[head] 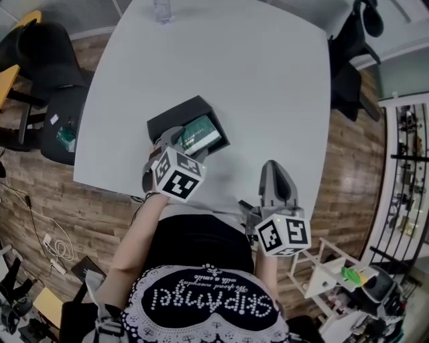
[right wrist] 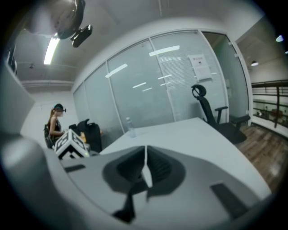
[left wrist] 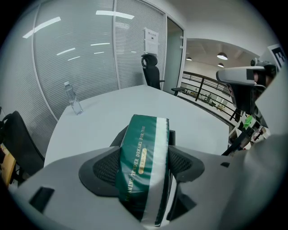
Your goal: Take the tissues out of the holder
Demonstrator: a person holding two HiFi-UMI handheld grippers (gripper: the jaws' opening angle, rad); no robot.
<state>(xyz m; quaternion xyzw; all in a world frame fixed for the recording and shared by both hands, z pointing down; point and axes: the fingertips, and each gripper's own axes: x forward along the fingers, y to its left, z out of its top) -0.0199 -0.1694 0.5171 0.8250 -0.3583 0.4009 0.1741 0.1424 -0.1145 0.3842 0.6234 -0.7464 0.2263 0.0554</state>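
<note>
A green and white tissue pack (head: 198, 134) (left wrist: 143, 161) is clamped between the jaws of my left gripper (head: 175, 139) (left wrist: 142, 167). It hangs over the open black holder (head: 182, 119), whose dark edge (left wrist: 172, 137) shows just behind the pack in the left gripper view. My right gripper (head: 276, 175) (right wrist: 145, 167) sits near the table's front edge, to the right of the holder. Its jaws are pressed together with nothing between them.
A clear water bottle (head: 162, 10) (left wrist: 73, 99) (right wrist: 130, 126) stands at the far edge of the white table (head: 268, 80). Black office chairs (head: 50, 74) stand to the left and another (head: 352, 47) at the far right. A white shelf unit (head: 335, 275) is by my right side.
</note>
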